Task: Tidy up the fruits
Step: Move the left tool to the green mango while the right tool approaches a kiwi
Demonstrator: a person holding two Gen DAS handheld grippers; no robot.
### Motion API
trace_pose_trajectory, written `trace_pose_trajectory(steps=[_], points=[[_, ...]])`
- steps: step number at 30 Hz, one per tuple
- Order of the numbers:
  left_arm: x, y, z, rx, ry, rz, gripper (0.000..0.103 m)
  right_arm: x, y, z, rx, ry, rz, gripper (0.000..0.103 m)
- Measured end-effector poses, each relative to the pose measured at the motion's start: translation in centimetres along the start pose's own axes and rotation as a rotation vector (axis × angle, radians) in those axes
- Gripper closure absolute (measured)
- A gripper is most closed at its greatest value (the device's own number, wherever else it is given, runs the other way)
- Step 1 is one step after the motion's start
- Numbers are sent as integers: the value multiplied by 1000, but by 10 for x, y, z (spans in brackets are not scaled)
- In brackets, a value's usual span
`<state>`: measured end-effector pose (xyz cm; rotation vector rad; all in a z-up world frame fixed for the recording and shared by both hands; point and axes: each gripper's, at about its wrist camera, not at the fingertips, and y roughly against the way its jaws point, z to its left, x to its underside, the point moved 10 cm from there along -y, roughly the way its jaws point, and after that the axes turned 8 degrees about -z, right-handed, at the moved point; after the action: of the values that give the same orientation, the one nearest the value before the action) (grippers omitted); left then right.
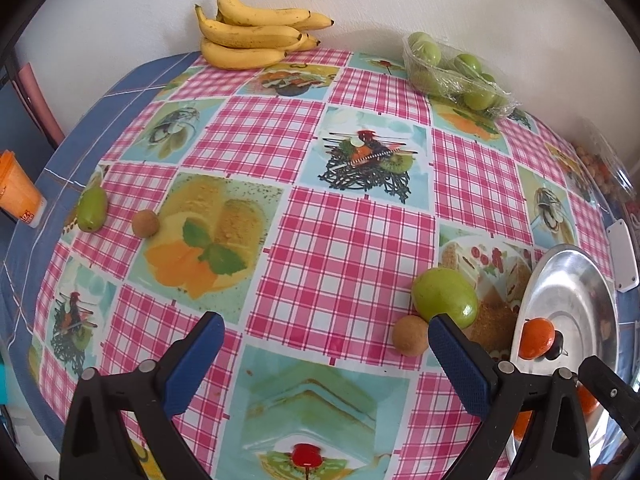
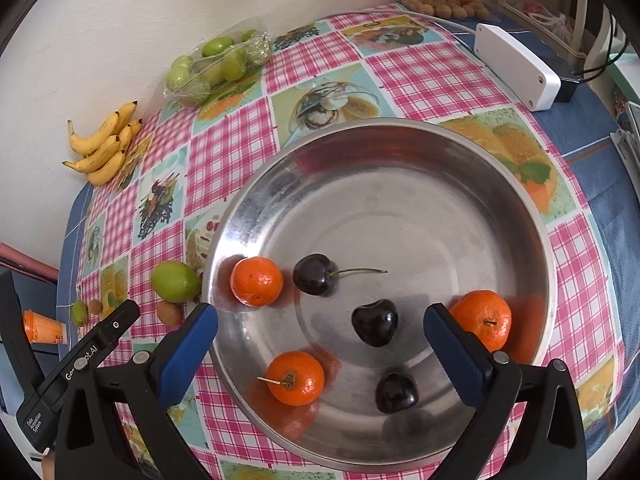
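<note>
Fruit sits in your metal bowl [image 2: 400,148] (three oranges, three cherries); your right gripper [image 2: 320,320] and left gripper [image 1: 326,334] both gape wide, holding nothing.

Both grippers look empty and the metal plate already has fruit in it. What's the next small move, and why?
Probably ease the open left gripper toward the small brown fruit beside the large green fruit, both on the cloth just outside the metal plate. The plate holds three oranges and three cherries, and the right gripper hangs open above it, holding nothing.
</note>
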<state>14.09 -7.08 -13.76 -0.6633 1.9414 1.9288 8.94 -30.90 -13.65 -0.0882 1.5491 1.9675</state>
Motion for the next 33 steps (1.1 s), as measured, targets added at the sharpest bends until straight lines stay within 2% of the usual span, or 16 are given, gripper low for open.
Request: trace_pose_trajectory(steps=[6, 10, 17, 20, 33], points=[[-5, -3, 11, 32, 5, 25, 0, 2, -3, 12, -32, 21, -6, 1], [-14, -2, 24, 43, 7, 13, 0, 2, -3, 23, -37, 54, -20, 1], [-41, 8, 67, -40, 1, -69, 0, 8, -5, 46, -60, 93, -17, 1], [-46, 7, 81, -50, -12, -72, 0, 9, -4, 59, -73, 110, -23, 1], [-56, -1, 118, -55, -70, -54, 0, 51, -25, 126, -91, 245, 73, 0]])
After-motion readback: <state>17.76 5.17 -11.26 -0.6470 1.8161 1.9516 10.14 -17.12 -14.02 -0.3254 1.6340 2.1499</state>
